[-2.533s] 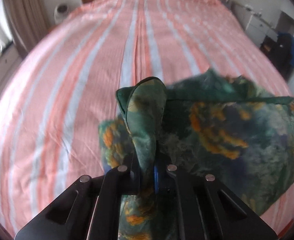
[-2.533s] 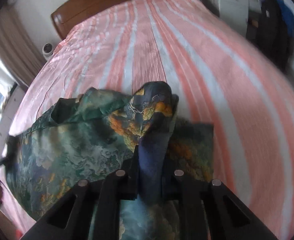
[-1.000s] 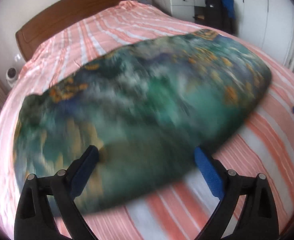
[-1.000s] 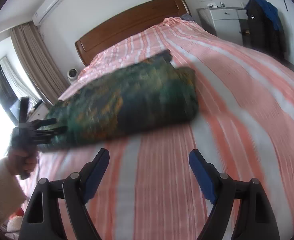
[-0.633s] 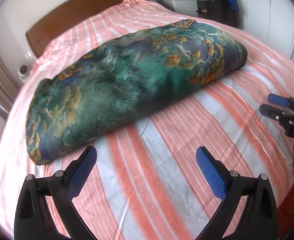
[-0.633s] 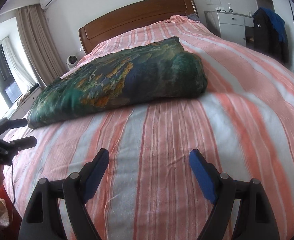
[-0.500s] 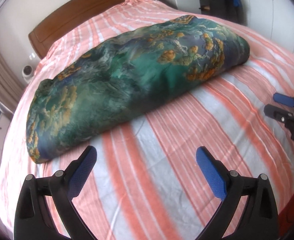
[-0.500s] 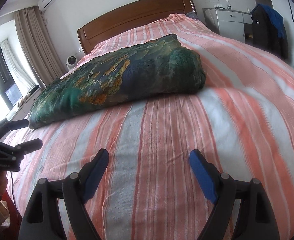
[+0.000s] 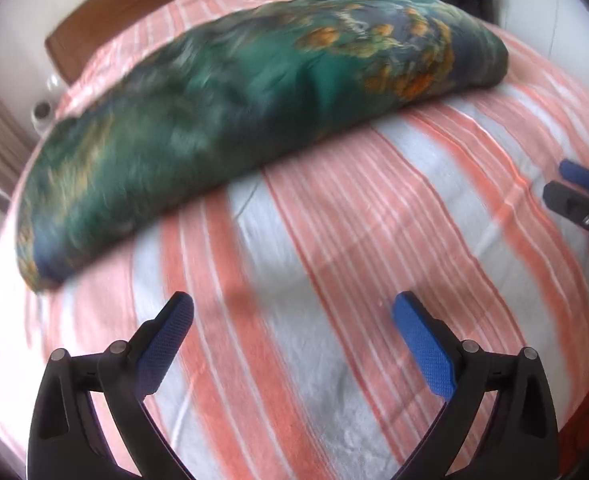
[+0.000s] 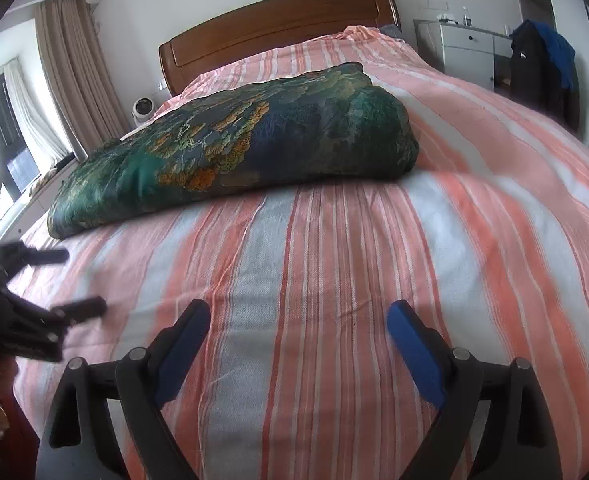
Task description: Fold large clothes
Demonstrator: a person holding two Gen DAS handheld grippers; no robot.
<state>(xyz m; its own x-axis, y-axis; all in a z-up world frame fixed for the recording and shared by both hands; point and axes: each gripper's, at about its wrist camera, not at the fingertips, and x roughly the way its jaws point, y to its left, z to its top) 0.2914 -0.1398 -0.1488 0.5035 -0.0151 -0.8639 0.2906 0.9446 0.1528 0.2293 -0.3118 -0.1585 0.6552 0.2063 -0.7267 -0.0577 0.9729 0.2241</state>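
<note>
A green patterned garment with orange and blue patches (image 9: 230, 92) lies folded in a long band across the striped bed (image 9: 334, 240); it also shows in the right wrist view (image 10: 238, 148). My left gripper (image 9: 292, 312) is open and empty, low over the bed, short of the garment's near edge. My right gripper (image 10: 298, 316) is open and empty, also short of the garment. Each gripper appears at the edge of the other's view: the right gripper (image 9: 582, 196) and the left gripper (image 10: 34, 300).
A wooden headboard (image 10: 278, 28) stands at the far end. A white cabinet (image 10: 466, 48) and hanging dark clothes (image 10: 542, 68) are on the right. Curtains (image 10: 74, 68) and a window are on the left. A small white device (image 10: 142, 110) sits beside the bed.
Both grippers let go of the garment, opened and drew back toward the foot of the bed. The garment now lies folded on the bed. The left gripper still moves a little.
</note>
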